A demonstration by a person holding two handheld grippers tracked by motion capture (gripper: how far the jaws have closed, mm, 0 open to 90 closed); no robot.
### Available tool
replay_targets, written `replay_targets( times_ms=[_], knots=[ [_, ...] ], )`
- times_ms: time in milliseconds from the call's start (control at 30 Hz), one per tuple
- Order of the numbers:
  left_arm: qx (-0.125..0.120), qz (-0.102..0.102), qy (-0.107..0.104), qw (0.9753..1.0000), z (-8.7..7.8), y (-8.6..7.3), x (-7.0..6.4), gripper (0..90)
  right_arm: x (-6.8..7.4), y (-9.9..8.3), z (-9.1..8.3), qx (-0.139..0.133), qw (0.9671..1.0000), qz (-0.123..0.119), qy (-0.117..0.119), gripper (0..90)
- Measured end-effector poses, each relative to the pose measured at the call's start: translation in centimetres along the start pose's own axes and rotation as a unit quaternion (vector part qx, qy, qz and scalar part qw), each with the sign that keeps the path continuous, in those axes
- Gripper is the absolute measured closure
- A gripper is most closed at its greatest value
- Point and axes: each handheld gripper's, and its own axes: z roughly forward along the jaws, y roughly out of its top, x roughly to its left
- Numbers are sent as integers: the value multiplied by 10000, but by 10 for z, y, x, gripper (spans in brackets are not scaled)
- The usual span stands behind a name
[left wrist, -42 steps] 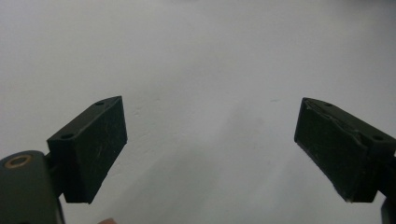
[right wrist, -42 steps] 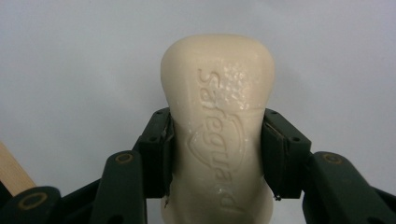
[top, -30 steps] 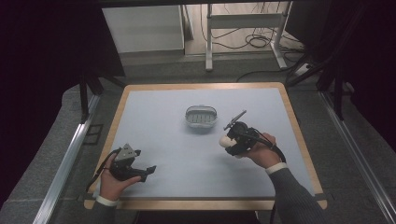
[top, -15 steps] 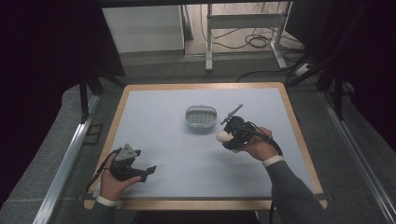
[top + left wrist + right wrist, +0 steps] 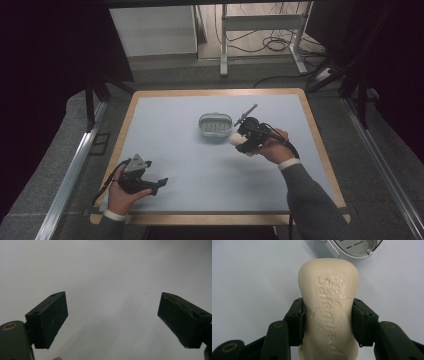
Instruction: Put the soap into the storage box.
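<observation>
Right gripper (image 5: 328, 322) jaws clamp a cream soap bar (image 5: 328, 302); empty slotted soap dish (image 5: 354, 247) just beyond. Left gripper (image 5: 112, 320) jaws wide, empty.

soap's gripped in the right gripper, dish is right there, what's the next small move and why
Probably carry the soap bar a little farther forward over the soap dish. The right gripper grips it at the waist, but it sits just short of the dish rim.
</observation>
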Motion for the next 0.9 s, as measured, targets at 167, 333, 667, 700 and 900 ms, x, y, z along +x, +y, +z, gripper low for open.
replay_targets(
  times_ms=[167,333,667,700,900],
  knots=[
    [-26,-10,-8,10000,-1,1,-1,98,-3,8,2,-57,10000,-52,16,495],
    [-19,-1,3,10000,0,1,-1,98,-5,13,4,-82,9999,-86,15,495],
    [-27,-13,10,10000,-1,0,0,98,-13,25,8,-89,9999,-138,48,495],
    [-29,-16,12,10000,-1,0,0,98,-14,26,8,-83,9999,-118,45,495],
    [-37,-24,13,10000,-1,0,0,98,-18,30,10,-69,9999,-129,23,495]
  ],
)
